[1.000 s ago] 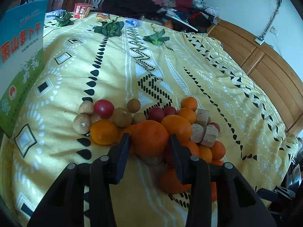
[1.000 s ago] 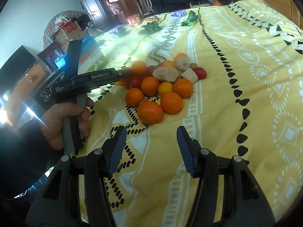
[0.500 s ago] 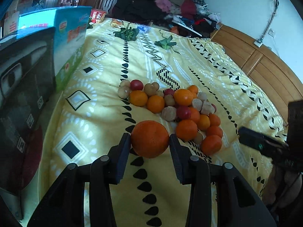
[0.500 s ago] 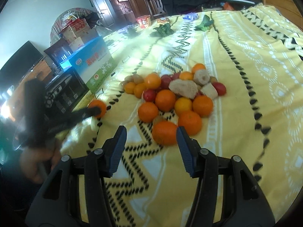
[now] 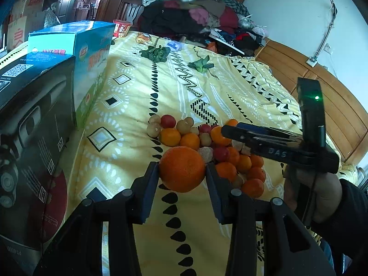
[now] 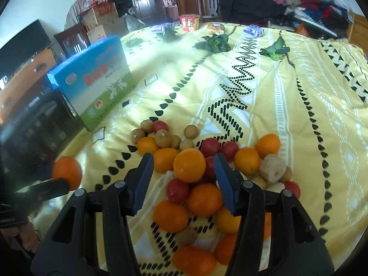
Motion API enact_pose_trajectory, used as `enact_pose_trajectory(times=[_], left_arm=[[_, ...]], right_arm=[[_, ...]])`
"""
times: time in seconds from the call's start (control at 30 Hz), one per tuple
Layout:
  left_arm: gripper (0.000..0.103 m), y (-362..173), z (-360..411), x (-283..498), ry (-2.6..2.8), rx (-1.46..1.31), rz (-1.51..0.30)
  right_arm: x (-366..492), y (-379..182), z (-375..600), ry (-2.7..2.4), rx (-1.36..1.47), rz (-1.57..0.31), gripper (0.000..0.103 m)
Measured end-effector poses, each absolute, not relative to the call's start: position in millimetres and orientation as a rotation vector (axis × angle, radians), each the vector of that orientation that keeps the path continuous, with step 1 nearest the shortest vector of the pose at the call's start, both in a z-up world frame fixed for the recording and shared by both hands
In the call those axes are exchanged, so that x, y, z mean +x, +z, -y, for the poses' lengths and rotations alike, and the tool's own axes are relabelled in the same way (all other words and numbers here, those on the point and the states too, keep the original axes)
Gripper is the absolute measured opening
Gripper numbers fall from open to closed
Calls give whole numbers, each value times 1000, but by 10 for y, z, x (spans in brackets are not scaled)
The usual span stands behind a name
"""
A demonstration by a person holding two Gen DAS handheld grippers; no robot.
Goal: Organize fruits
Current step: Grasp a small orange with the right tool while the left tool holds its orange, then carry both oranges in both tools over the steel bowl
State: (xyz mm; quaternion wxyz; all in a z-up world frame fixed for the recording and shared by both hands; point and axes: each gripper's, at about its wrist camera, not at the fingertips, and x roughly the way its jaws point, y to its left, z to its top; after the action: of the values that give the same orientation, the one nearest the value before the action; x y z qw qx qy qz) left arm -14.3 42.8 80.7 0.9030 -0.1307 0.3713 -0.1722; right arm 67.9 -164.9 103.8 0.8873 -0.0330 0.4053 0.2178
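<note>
My left gripper [image 5: 182,172] is shut on a large orange [image 5: 181,169], held just above the yellow bedspread [image 5: 128,151] and short of the fruit pile [image 5: 218,151]. In the right wrist view that same orange [image 6: 66,172] shows at the far left. The pile mixes oranges, small red fruits, brown round fruits and beige chunks. My right gripper [image 6: 184,163] hangs open over the pile, with an orange [image 6: 189,165] lying on the bed below the gap between its blue pads. The left wrist view shows the right gripper [image 5: 227,132] from the side, carried by a hand [image 5: 310,191].
A blue and green carton [image 6: 96,85] and a black box [image 5: 34,138] stand along the bed's left edge. Leafy greens [image 6: 215,42] and snack packs lie at the far end. A heap of clothes [image 5: 191,16] sits behind the bed, and wooden panels [image 5: 333,96] line the right side.
My left gripper drew back out of the pile with the large orange and now holds it nearer the boxes. My right gripper advanced until it hangs over the fruit.
</note>
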Motion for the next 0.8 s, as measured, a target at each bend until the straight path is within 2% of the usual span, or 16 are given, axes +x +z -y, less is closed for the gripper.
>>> enact_pose_trajectory(times=[0.07, 0.23, 0.33, 0.57, 0.8], left_arm=[[43, 805, -428, -129, -355, -273, -771], [43, 806, -413, -109, -357, -270, -772], [43, 822, -406, -122, -357, -268, -771], [43, 992, -491, -208, -349, -272, -736], [43, 1445, -792, -509, -322, -282, -632]], right_arm=[[688, 1005, 1615, 454, -84, -852, 54], [759, 920, 1568, 442, -114, -880, 45], [779, 882, 1559, 421, -144, -890, 36], [661, 1064, 1590, 409, -125, -837, 36], [279, 1747, 1371, 479, -96, -689, 36]])
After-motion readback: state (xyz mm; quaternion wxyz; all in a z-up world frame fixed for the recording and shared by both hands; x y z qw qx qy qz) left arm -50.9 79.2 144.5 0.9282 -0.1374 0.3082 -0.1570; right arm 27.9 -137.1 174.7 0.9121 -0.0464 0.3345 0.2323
